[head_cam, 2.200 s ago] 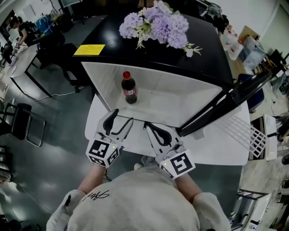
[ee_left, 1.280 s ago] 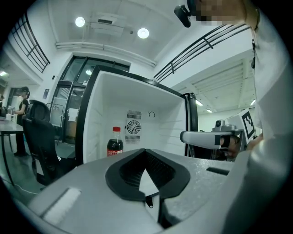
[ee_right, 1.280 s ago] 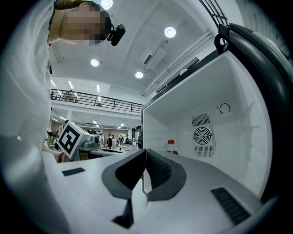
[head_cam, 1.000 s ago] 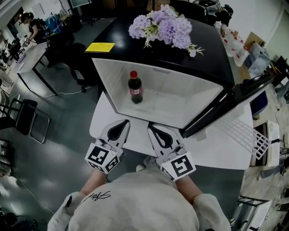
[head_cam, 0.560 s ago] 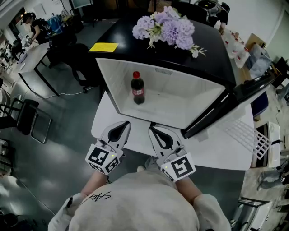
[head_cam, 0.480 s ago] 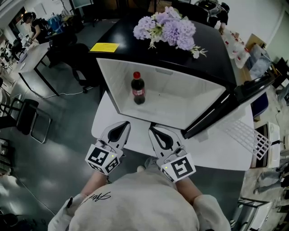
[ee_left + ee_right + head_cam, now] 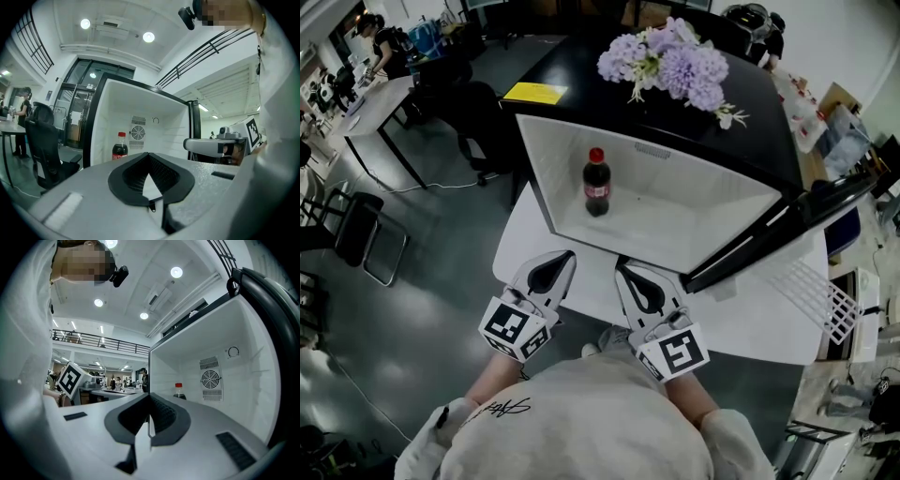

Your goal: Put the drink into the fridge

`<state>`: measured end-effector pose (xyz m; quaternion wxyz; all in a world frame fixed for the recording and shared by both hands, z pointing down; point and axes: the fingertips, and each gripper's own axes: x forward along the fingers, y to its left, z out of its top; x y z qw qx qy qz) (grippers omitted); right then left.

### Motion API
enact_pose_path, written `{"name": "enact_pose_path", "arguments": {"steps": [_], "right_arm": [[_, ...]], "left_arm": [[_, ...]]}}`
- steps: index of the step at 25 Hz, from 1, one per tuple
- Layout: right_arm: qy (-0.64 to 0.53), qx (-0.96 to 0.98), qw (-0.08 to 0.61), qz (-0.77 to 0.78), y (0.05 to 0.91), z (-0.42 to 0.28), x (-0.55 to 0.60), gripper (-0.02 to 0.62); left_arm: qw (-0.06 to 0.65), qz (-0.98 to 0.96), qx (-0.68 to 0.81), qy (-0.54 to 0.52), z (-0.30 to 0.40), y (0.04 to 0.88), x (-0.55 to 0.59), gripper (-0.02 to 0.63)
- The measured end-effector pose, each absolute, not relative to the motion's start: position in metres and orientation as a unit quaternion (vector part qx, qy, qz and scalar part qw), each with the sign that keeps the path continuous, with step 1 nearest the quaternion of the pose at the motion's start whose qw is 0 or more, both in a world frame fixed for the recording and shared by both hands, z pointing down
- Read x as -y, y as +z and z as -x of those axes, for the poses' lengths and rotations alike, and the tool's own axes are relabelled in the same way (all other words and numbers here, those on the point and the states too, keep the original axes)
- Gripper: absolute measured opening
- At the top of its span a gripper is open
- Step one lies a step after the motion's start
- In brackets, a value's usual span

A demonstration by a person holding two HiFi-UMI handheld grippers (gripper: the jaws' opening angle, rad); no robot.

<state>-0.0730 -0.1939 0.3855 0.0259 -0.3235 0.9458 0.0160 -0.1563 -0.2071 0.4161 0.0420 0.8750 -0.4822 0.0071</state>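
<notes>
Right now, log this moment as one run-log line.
drink bottle: upright inside fridge | door: open | left gripper: jaws shut, empty | right gripper: jaws shut, empty

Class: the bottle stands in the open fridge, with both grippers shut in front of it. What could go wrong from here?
1. The door is wide open, so cold would escape if left so.
2. The bottle stands free and upright; slamming the door may topple it.
3. A jolt might also shift the flowers on top.

Bright overhead lighting — strong fisheye edge distortion
</notes>
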Motion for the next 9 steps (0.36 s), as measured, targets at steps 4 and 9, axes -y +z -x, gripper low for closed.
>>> {"name": "enact_pose_path", "arguments": {"steps": [4, 9], "right_arm": [[0.019, -0.946, 0.026, 0.321, 0.3834, 0.0737, 0.1935, 0.012], [0.011, -0.947, 0.022, 0.320, 0.3851, 0.0739, 0.1919, 0.011]], "left_arm": [[0.040, -0.874, 0.484, 0.007, 0.1579, 0.4147, 0.2071, 0.003], [0.040, -0.874, 0.484, 0.007, 0.1577, 0.4134, 0.2063, 0.003]]}}
